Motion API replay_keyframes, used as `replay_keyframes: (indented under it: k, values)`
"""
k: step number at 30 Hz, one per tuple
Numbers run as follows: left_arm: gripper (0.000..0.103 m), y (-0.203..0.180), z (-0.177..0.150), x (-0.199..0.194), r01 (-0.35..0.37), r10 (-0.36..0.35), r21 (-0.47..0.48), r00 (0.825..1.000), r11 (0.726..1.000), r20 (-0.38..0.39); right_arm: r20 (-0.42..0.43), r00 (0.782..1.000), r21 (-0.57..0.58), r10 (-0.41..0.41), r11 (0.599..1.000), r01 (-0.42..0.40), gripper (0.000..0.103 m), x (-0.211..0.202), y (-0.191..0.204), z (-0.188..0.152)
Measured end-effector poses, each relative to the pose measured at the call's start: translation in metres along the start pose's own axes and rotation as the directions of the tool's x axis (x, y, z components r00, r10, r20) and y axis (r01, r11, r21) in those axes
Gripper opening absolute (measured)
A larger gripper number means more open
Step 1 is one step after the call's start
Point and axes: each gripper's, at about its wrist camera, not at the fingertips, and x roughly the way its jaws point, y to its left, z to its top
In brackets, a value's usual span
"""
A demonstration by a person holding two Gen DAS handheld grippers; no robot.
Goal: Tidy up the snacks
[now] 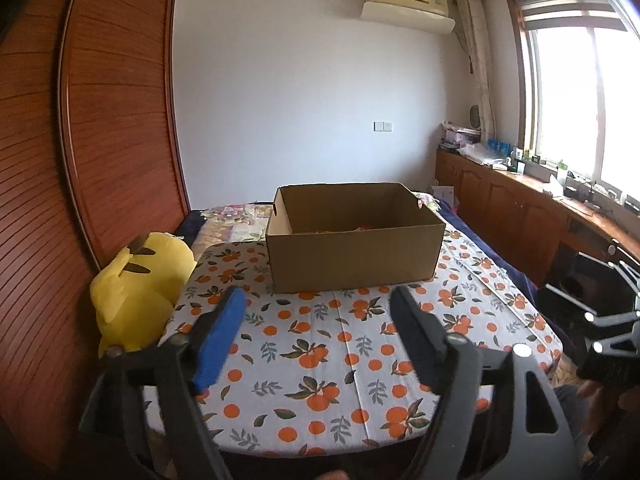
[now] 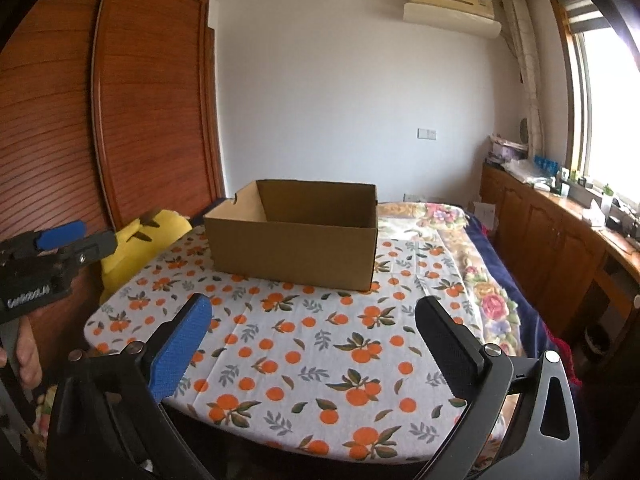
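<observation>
An open brown cardboard box [image 1: 354,258] stands on the table's orange-print cloth [image 1: 320,344]; a bit of colourful snack wrapping [image 1: 344,230] shows low inside it. The box also shows in the right wrist view [image 2: 294,248], its inside hidden there. My left gripper [image 1: 318,300] is open and empty, held above the near half of the table. My right gripper [image 2: 314,310] is open and empty, also short of the box. The left gripper also appears at the left edge of the right wrist view [image 2: 56,240].
A yellow plush toy [image 1: 140,288] sits at the table's left edge by a wooden wardrobe [image 1: 116,120]. A bed with a floral cover [image 2: 460,248] lies behind and right of the table. Wooden cabinets [image 2: 560,232] run under the window.
</observation>
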Motion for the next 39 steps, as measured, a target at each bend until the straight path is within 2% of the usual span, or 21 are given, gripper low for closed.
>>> replay_keyframes:
  k: [1,4,6,7,23,39]
  values:
    - [0.087,0.0,-0.001,-0.002,-0.003,0.003,0.003,1.0,1.0,0.006,0.001,1.0,0.0,0.0,1.0,0.0,0.103,0.0,0.0,0.001]
    - [0.089,-0.001,-0.003,-0.005,-0.026,0.026,0.015,0.999,1.0,0.019,0.008,1.0,0.003,-0.005,1.0,0.005,0.103,-0.001,0.001,0.002]
    - [0.094,-0.001,-0.005,-0.006,-0.021,0.021,0.014,1.0,1.0,0.012,0.014,1.0,0.008,-0.007,1.0,0.007,0.103,-0.002,0.001,0.002]
    - [0.103,0.0,-0.006,-0.006,-0.017,0.017,0.01,1.0,1.0,0.012,0.016,1.0,0.008,-0.01,1.0,0.01,0.103,-0.003,0.002,0.001]
    - [0.103,0.002,-0.013,-0.014,-0.056,0.056,-0.009,0.998,0.998,0.024,0.01,0.999,0.017,-0.048,0.999,0.047,0.103,-0.008,0.001,-0.004]
    - [0.103,0.0,-0.016,-0.017,-0.048,0.048,0.003,0.999,0.999,0.023,0.011,0.998,0.02,-0.057,0.998,0.056,0.103,-0.009,0.001,-0.003]
